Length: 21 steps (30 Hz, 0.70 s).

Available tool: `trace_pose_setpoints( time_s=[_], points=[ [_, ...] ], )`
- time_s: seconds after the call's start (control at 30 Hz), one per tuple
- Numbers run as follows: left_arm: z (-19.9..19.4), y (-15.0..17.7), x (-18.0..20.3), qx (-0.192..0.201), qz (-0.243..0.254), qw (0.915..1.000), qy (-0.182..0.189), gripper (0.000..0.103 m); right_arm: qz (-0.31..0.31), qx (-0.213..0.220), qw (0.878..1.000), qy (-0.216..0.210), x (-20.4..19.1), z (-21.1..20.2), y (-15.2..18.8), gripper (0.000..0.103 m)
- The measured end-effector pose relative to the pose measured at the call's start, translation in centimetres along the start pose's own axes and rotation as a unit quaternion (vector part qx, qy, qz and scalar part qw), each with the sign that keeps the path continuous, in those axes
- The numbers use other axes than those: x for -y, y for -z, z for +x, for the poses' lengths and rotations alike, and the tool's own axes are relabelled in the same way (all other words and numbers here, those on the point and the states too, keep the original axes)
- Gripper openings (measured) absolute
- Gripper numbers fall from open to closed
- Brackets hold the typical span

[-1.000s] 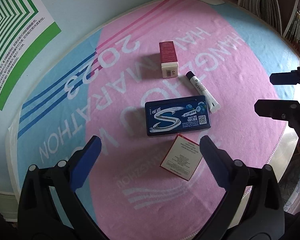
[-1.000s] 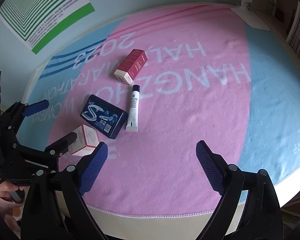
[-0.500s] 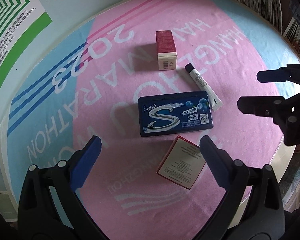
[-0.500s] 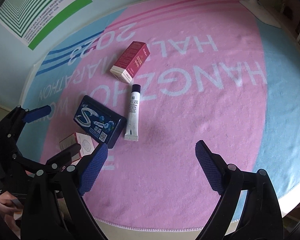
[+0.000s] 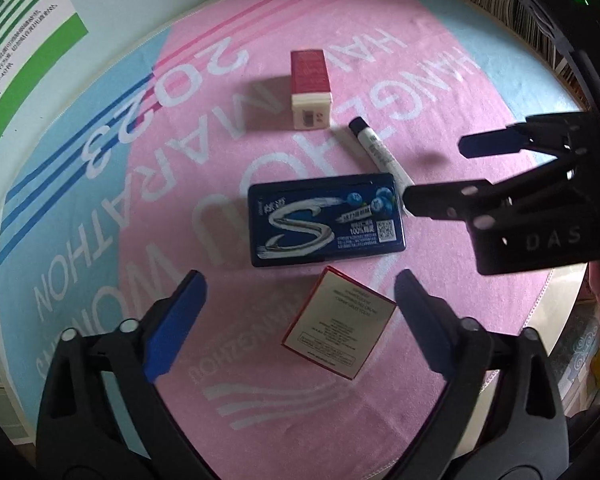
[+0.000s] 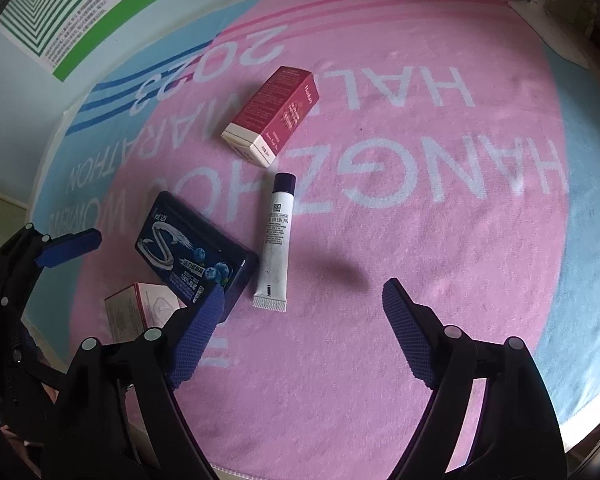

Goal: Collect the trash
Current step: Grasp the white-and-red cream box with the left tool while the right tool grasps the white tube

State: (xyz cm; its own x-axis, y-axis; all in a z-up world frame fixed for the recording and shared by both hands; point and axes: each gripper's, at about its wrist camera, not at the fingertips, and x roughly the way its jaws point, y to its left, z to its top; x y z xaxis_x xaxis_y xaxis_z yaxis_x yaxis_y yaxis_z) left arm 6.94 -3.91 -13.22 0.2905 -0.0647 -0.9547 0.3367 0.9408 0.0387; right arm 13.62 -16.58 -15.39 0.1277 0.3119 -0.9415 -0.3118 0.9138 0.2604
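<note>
Left wrist view is showing the left gripper (image 5: pixel 298 294) spread wide and holding nothing, hovering over the near part of a pink and blue towel (image 5: pixel 440 80) printed with white lettering. At the far left a green and white poster (image 5: pixel 24 40) is hanging on the wall. Moving right, a dark red carton (image 5: pixel 311 88) is lying far out on the pink band. Nearer, a dark blue gum box (image 5: pixel 326 220) is lying flat, and just nearer than it a small red-edged white box (image 5: pixel 338 334) is sitting between the fingertips' line, untouched by either finger. A white tube (image 5: pixel 380 152) with a dark cap is lying slantwise, its near end meeting the gum box's far right corner. At the right, the right gripper (image 5: pixel 436 172) is reaching in with its fingers parted, hanging close above that end of the tube.

Right wrist view is showing the left gripper (image 6: pixel 72 246) at the left edge, then the small box (image 6: pixel 140 312), gum box (image 6: pixel 192 248), tube (image 6: pixel 276 240) and red carton (image 6: pixel 272 114). The right gripper (image 6: pixel 302 312) is standing wide and empty, its left fingertip (image 6: pixel 204 324) overlapping the gum box's near corner in the picture; whether it is touching I cannot tell.
</note>
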Motion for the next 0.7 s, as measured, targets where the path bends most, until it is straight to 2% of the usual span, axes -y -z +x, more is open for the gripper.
trace_pose_setpoints(
  time_s=[0.1,0.17,0.2,0.23,0.27,0.4,0.53,0.57,0.6,0.63,0.67,0.7],
  points=[
    [0.9,0.2,0.0,-0.012,-0.001,0.9999,0.003,0.084,-0.004,-0.002,1.0,-0.002,-0.2,0.6,-0.2,0.075],
    [1.5,0.3,-0.2,-0.022,-0.004,0.9997,0.007,0.072,-0.006,0.0,1.0,-0.006,-0.2,0.7,-0.3,0.075],
    [1.9,0.3,-0.2,-0.027,-0.007,0.9996,0.008,0.068,-0.009,0.001,1.0,-0.003,-0.3,0.7,-0.4,0.067],
    [2.1,0.3,-0.4,-0.03,-0.009,0.9994,0.011,0.06,-0.019,0.001,1.0,0.011,-0.5,0.7,-0.4,0.064],
    [2.3,0.4,-0.5,-0.034,-0.012,0.9992,0.015,0.058,-0.031,0.0,0.999,0.017,-0.6,0.8,-0.4,0.064],
    [2.9,0.4,-0.7,-0.037,-0.016,0.999,0.017,0.058,-0.046,0.0,0.999,0.024,-0.8,0.9,-0.3,0.064],
    [3.0,0.2,-0.5,-0.032,-0.013,0.9992,0.019,0.046,-0.07,0.006,0.996,0.055,-1.8,1.3,-0.4,0.063],
    [2.9,0.2,-0.5,-0.031,-0.011,0.9993,0.018,0.038,-0.082,0.009,0.994,0.069,-2.2,1.4,-0.3,0.061],
    [2.8,0.2,-0.6,-0.031,-0.011,0.9993,0.019,0.038,-0.102,0.014,0.991,0.086,-2.8,1.5,-0.1,0.056],
    [2.9,0.1,-0.6,-0.032,-0.012,0.9992,0.02,0.038,-0.108,0.018,0.991,0.082,-3.0,1.5,-0.1,0.049],
    [2.8,0.1,-0.5,-0.031,-0.012,0.9992,0.021,0.038,-0.108,0.019,0.991,0.08,-3.1,1.5,-0.1,0.046],
    [2.8,-0.1,-0.6,-0.031,-0.012,0.9992,0.02,0.038,-0.107,0.02,0.991,0.082,-3.0,1.4,-0.2,0.037]
  ],
)
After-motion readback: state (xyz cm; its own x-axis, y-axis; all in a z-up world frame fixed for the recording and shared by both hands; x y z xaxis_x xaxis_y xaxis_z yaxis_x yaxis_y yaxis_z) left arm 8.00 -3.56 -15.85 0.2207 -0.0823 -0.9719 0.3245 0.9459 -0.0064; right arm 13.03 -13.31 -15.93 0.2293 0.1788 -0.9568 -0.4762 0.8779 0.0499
